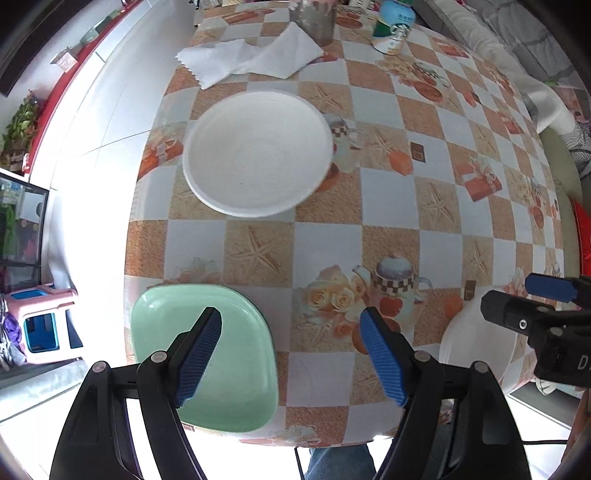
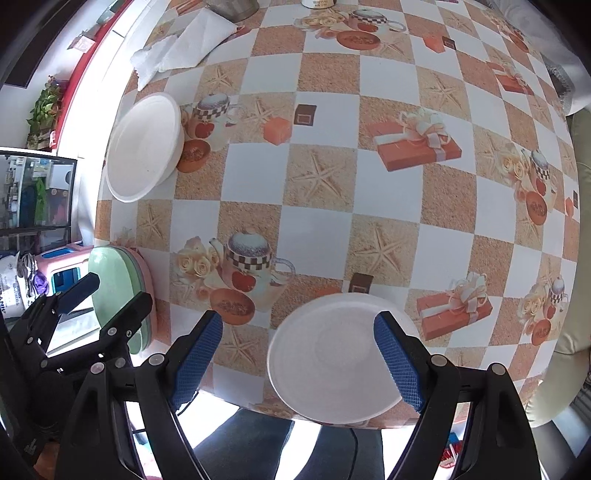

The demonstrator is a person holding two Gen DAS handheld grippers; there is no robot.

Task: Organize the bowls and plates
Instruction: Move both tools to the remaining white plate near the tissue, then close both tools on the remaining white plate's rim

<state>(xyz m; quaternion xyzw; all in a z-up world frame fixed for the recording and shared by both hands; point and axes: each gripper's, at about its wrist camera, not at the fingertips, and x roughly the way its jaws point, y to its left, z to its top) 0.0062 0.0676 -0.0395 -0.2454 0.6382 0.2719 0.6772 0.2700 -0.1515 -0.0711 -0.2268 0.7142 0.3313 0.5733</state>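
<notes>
A mint green square plate [image 1: 229,373] lies at the table's near left corner, on top of a pink one as the right wrist view [image 2: 118,291] shows. My left gripper [image 1: 291,354] is open above its right edge, holding nothing. A white round bowl [image 1: 258,155] sits farther back on the left; it also shows in the right wrist view [image 2: 146,147]. A white round plate [image 2: 336,354] lies at the near edge. My right gripper [image 2: 299,354] is open over it, its right finger above the plate and its left finger clear of the rim, empty.
A white cloth [image 1: 251,59], a metal container [image 1: 314,18] and a Starbucks cup [image 1: 393,26] stand at the back of the checkered tablecloth [image 2: 332,155]. The table's near edge runs just under both grippers. A pink stool [image 1: 44,325] stands on the floor at left.
</notes>
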